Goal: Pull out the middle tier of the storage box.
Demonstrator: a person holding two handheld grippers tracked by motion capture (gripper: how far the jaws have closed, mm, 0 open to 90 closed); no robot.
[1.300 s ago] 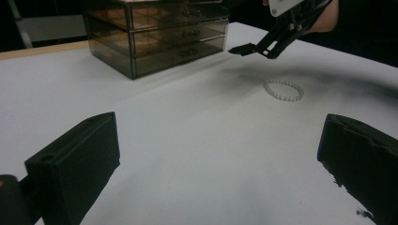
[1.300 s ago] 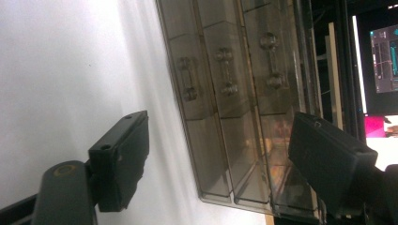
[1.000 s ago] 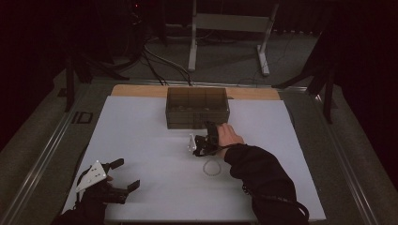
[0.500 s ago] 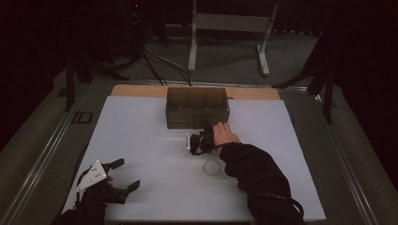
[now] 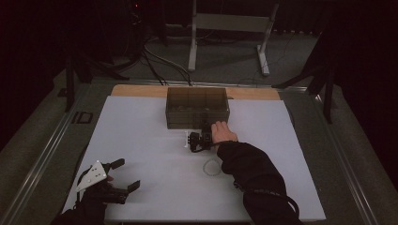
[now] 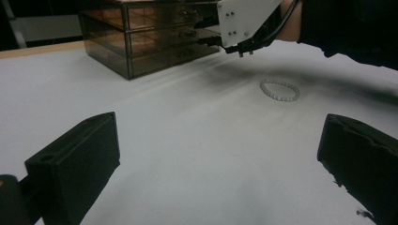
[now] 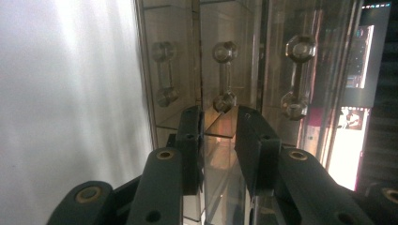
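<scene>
Closing, jaws nearly together, right gripper (image 5: 201, 138) at drawer box (image 5: 197, 107) by worktop's (image 5: 141, 140) far edge; left gripper (image 5: 123, 174) wide apart near front-left corner, bare sheet between.

The high view looked forward and down from above the table (image 5: 141, 140). Both gripper views sat low, sharing the drawer box (image 6: 150, 33) ahead; the right one was nearest.

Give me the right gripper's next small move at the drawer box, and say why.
Probably ease forward and finish closing on the middle handle. The right gripper has just been closing its jaws, which sit narrowed just short of that handle on the drawer box, nothing between them yet. The bracelet lies on the table behind, likely meant for a drawer.
</scene>
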